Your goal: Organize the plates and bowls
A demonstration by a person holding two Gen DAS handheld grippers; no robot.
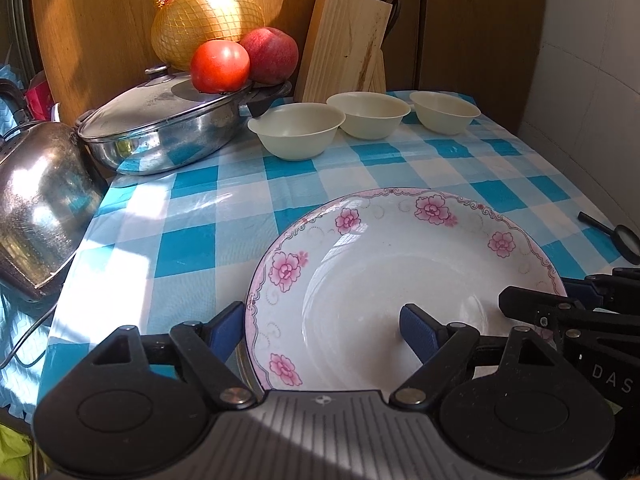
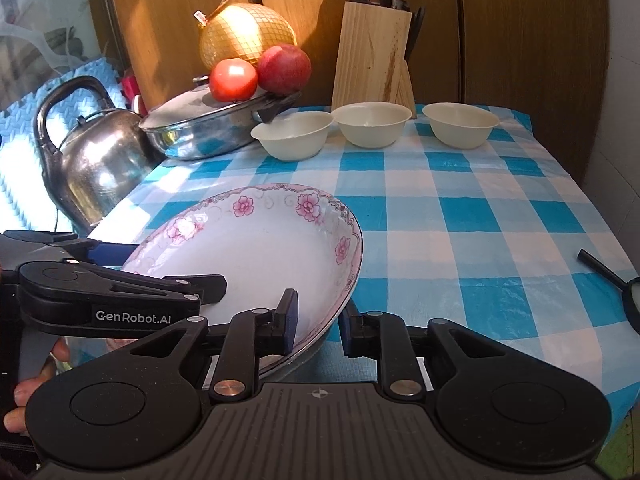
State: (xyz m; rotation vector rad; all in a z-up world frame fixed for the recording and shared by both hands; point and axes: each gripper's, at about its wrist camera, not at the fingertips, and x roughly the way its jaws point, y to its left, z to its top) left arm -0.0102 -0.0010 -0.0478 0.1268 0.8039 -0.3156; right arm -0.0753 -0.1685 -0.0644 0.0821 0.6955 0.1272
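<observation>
A white plate with pink flowers (image 1: 400, 280) lies on the checked cloth near the front edge; it also shows in the right wrist view (image 2: 260, 248). My left gripper (image 1: 324, 330) is open and straddles the plate's left rim, one finger outside, one inside. My right gripper (image 2: 318, 324) is open and straddles the plate's right rim. Three cream bowls (image 1: 298, 130) (image 1: 368, 114) (image 1: 444, 112) stand in a row at the back, also in the right wrist view (image 2: 294, 134) (image 2: 372, 124) (image 2: 460, 124).
A lidded steel pan (image 1: 168, 128) with a tomato (image 1: 219, 66), a peach and a netted pomelo stands back left. A kettle (image 1: 40, 204) is at the left. A knife block (image 1: 344, 44) stands behind the bowls. A magnifying glass (image 2: 616, 284) lies right.
</observation>
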